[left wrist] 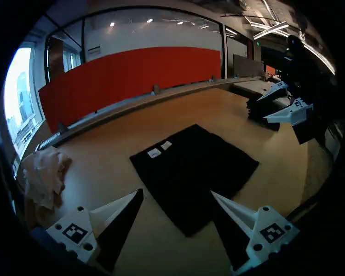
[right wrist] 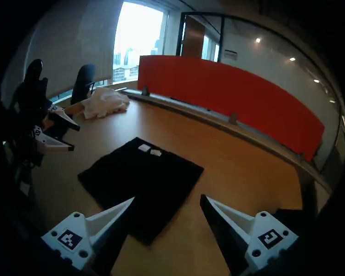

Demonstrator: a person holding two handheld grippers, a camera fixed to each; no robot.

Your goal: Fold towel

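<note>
Black towel (left wrist: 195,165) flat on wooden table (left wrist: 108,161) — left gripper (left wrist: 176,192), right gripper (right wrist: 167,198) both spread wide, holding nothing.

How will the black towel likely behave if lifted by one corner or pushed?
Probably floppy: the black towel lies flat against the table, so a lifted corner would likely drape. It looks thin, so it is probably light. On the smooth wood it may slide or bunch when pushed.
</note>
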